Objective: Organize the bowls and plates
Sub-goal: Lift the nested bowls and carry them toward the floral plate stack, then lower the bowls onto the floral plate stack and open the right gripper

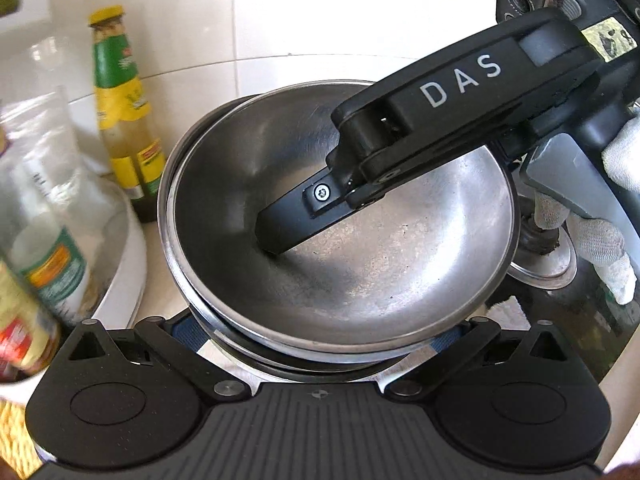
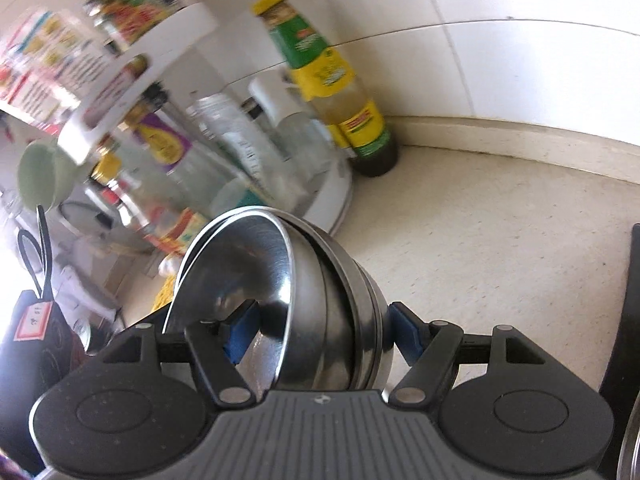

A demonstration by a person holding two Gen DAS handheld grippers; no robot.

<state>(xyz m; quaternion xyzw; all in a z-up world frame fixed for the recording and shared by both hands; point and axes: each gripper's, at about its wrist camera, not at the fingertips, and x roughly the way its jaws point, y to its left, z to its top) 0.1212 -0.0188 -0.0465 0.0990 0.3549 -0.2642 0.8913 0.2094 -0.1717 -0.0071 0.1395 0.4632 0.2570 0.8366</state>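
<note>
A stack of nested steel bowls (image 1: 360,264) fills the middle of the left wrist view. One black finger (image 1: 288,220) of my right gripper reaches down inside the top bowl; its other finger is hidden under the stack. In the right wrist view the stack (image 2: 248,248) stands on edge between the blue pads of my right gripper (image 2: 320,332), one pad inside and one outside, pressing on the walls. My left gripper (image 1: 316,336) has its jaws spread wide at the stack's near rim. Its fingertips are hidden, so contact is unclear.
A green-and-yellow sauce bottle (image 1: 124,120) (image 2: 332,84) stands against the tiled wall. A white round rack (image 1: 120,248) (image 2: 340,196) crowded with bottles and jars sits to the left. A white-gloved hand (image 1: 600,240) holds the right gripper. The pale counter (image 2: 500,240) stretches to the right.
</note>
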